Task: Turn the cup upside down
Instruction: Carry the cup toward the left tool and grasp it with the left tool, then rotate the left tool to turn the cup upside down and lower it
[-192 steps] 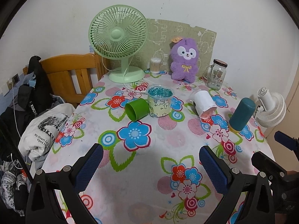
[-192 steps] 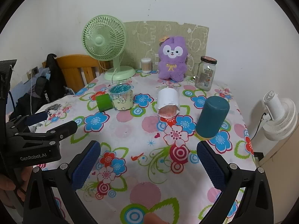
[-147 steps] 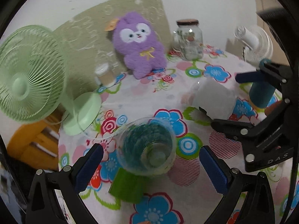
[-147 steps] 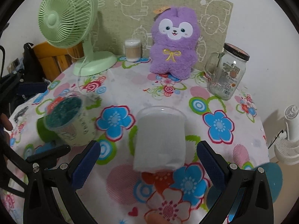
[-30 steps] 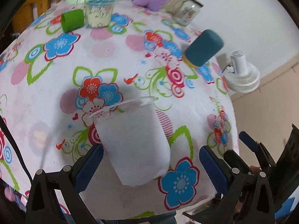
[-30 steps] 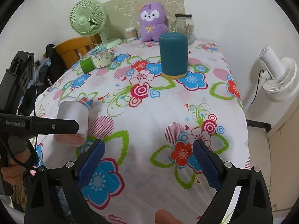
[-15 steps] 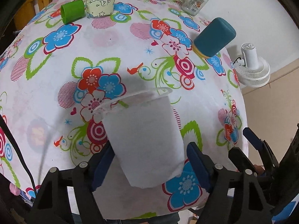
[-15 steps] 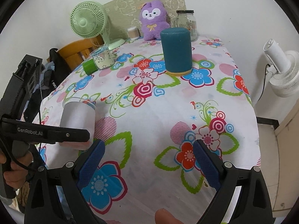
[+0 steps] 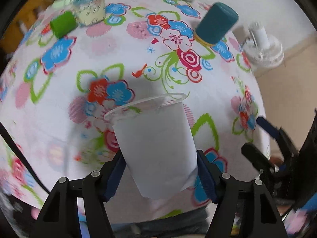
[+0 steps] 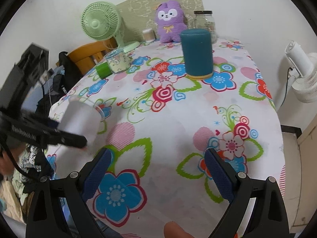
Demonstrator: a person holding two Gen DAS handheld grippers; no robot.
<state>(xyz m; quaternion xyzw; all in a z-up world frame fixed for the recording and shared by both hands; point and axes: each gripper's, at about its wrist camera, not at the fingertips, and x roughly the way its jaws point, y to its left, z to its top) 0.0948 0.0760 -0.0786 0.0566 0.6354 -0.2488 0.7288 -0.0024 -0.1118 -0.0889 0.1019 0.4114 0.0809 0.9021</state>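
A clear plastic cup with a white paper lining (image 9: pixel 156 148) is between the blue pads of my left gripper (image 9: pixel 160 176), which is shut on its lower body. The cup is lifted and tilted, rim pointing away over the flowered tablecloth (image 9: pixel 178 75). In the right wrist view the same cup (image 10: pixel 81 121) shows at the left, held by the left gripper's black finger (image 10: pixel 59 136) near the table's left edge. My right gripper (image 10: pixel 158 170) is open and empty above the near part of the table.
A teal cylinder (image 10: pixel 197 53) stands mid-table. A green cup (image 10: pixel 102 69) lies beside a clear patterned cup (image 10: pixel 117 61) at the far left. A green fan (image 10: pixel 101 22), purple plush (image 10: pixel 170 23) and glass jar (image 10: pixel 204 22) line the back. A white fan (image 10: pixel 301 75) stands off the table's right.
My left gripper has closed on the white-lined cup and lifted it, tilting it. My right gripper has stayed open and shifted only slightly.
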